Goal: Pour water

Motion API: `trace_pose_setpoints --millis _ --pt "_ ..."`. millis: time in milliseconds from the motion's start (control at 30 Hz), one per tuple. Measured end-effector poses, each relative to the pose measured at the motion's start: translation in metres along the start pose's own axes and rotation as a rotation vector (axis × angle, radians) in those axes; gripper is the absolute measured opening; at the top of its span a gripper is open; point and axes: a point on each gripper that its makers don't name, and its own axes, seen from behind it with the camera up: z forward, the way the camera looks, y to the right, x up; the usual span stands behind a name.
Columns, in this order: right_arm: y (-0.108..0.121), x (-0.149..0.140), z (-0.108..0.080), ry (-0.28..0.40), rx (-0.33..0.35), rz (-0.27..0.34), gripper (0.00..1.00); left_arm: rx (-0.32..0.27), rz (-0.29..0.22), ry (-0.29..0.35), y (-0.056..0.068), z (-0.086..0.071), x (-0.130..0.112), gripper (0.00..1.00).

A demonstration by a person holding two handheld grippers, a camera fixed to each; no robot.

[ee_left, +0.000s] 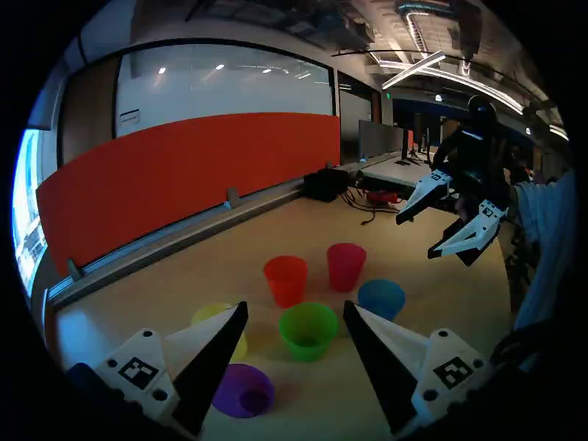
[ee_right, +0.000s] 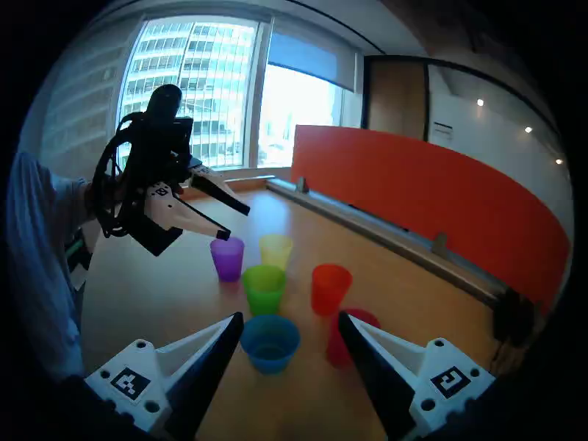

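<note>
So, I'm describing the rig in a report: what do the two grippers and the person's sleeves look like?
The left gripper and right gripper match: white wedge-shaped fingers with black inner faces tapering to points, each carrying a square black-and-white marker. Behind them is a black body with a looped black cable. The sleeve is light blue.

Left gripper view looks low across the pale wooden table (ee_left: 220, 264) toward the orange partition wall (ee_left: 184, 176); right gripper view faces the tall glass windows (ee_right: 206, 95). Both share the nearby coloured plastic cups (ee_left: 309, 331).
</note>
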Motion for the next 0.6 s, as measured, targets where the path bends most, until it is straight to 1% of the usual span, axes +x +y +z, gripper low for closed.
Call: trace_pose_setpoints --millis 267,600 --pt "-0.006 -0.020 0.014 -0.040 0.017 -0.002 1.00 -0.011 0.009 -0.061 0.004 0.012 -0.028 0.97" --pt "-0.013 -0.039 0.027 -0.078 0.037 -0.013 1.00 -0.013 0.023 -0.126 0.005 0.023 -0.048 0.97"
